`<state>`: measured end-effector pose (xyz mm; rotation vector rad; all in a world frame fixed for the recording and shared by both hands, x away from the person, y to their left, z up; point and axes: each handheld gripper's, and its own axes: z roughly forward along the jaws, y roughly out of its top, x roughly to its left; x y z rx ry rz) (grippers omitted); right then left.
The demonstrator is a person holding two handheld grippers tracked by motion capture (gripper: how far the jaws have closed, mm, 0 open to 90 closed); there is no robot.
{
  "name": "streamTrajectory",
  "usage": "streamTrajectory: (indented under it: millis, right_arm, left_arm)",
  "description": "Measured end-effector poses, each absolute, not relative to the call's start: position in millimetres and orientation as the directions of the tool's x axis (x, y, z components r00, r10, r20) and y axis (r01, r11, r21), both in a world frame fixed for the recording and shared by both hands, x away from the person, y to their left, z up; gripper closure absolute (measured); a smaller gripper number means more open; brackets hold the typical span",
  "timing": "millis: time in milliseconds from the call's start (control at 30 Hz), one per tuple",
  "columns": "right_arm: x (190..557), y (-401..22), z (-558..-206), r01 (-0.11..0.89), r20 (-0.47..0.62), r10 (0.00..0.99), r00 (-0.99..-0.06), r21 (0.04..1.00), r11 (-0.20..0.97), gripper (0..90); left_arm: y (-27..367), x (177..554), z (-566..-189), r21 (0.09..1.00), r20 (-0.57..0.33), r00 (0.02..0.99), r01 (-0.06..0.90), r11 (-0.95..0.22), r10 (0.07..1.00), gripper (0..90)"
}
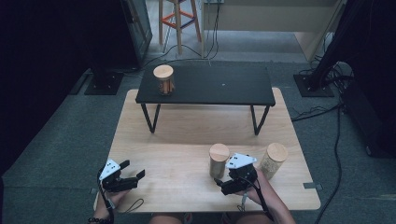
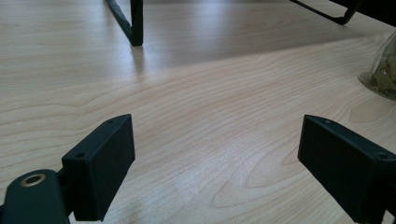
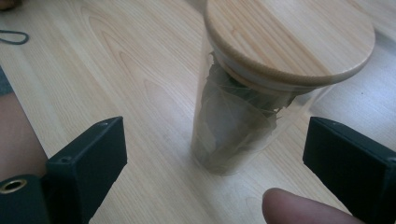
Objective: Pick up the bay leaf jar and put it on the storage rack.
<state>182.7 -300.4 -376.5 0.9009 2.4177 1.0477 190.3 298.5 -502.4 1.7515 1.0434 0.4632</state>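
The right gripper [image 1: 223, 183] sits at the near edge of the tabletop [image 1: 187, 140], right of centre, w/ its jaws spread wide and nothing pinched between them. In the right gripper view a glass jar [image 3: 243, 116] w/ a round wooden lid [image 3: 289, 37] stands upright just beyond the jaws, roughly centred btwn them but apart from both; dry leaves show through the glass. A fingertip [image 3: 299, 210] pokes in at the bottom of that view. In the high view this jar [image 1: 218, 161] is just beyond the right gripper, near-right on the tabletop.

A second jar [image 1: 272, 160], also wooden-lidded, stands right of the first, near the right edge. A third jar [image 1: 164, 79] w/ a similar lid stands on the left end of a small black table [image 1: 210, 86] set on the far half of the tabletop.

The left gripper [image 1: 133, 171] rests near-left, well apart from the jars. Its jaws are spread too, w/ bare wood btwn them in the left gripper view; the base of a jar [image 2: 380, 74] shows at that view's right edge.
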Motion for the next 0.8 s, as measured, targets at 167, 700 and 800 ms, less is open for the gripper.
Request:
streamTrajectory:
  millis: [167, 700, 800]
  right_arm:
    - [186, -297, -374, 0.421, -0.082, 0.685, -0.724, 0.735, 0.532, 4.6]
    - [194, -301, -374, 0.432, -0.077, 0.704, -0.706, 0.741, 0.515, 4.7]
    - [198, -300, -372, 0.431, -0.074, 0.705, -0.705, 0.745, 0.509, 4.9]
  left_arm:
    - [298, 191, -502, 0.890, -0.153, 0.553, 0.437, -0.128, 0.819, 11.2]
    - [297, 190, -503, 0.892, -0.156, 0.543, 0.436, -0.118, 0.825, 11.2]
    - [297, 190, -502, 0.891, -0.157, 0.543, 0.438, -0.119, 0.825, 11.1]
